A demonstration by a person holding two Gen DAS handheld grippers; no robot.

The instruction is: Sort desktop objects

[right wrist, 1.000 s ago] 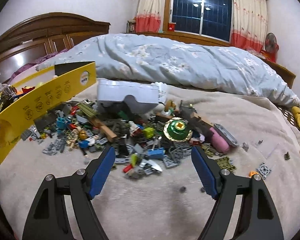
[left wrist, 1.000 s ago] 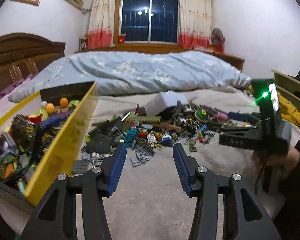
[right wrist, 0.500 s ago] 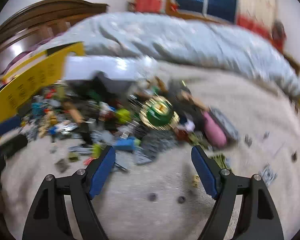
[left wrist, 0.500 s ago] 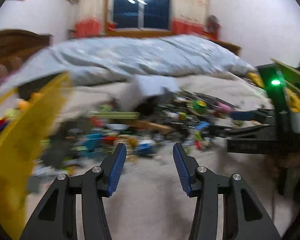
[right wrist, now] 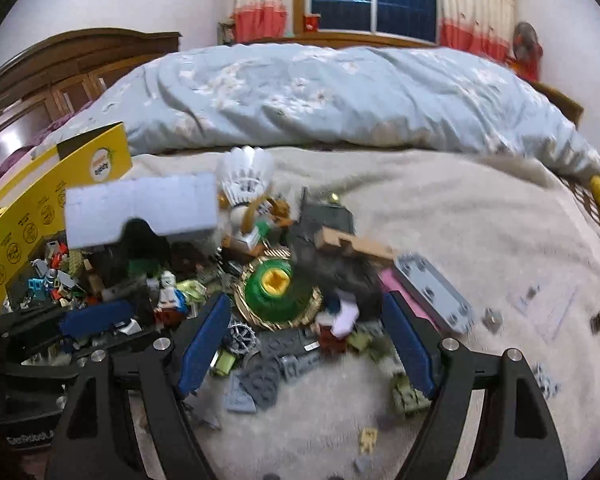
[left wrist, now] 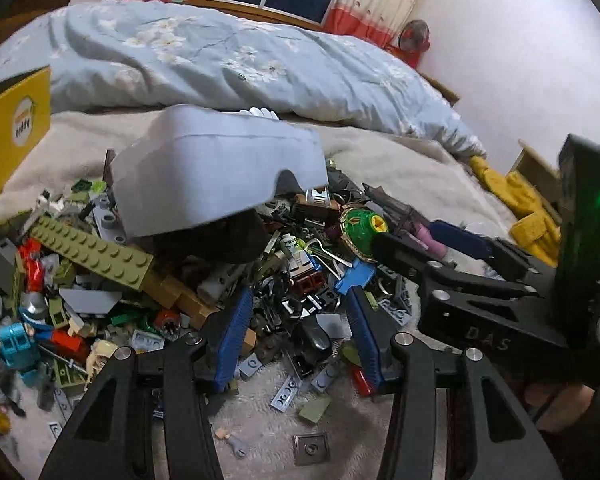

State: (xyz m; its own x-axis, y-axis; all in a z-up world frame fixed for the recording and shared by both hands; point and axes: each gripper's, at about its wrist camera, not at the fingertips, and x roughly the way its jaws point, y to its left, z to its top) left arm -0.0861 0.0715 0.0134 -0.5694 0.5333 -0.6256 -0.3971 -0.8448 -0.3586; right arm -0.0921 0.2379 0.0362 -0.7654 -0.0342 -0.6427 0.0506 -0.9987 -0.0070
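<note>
A pile of small toy bricks and figures lies on a beige blanket. A grey upturned tub rests on the pile; it also shows in the right wrist view. A green and gold spinning top sits between the fingers of my open right gripper. My left gripper is open over dark pieces at the pile's near edge. The right gripper also shows in the left wrist view, next to the top.
A yellow cardboard box stands at the left of the pile. A white shuttlecock lies behind the tub. A blue quilt covers the bed behind. Loose grey plates lie to the right. Yellow cloth lies at the far right.
Both grippers have moved forward and down into the pile. The spinning top now lies between the right gripper's fingers. Both grippers stay open.
</note>
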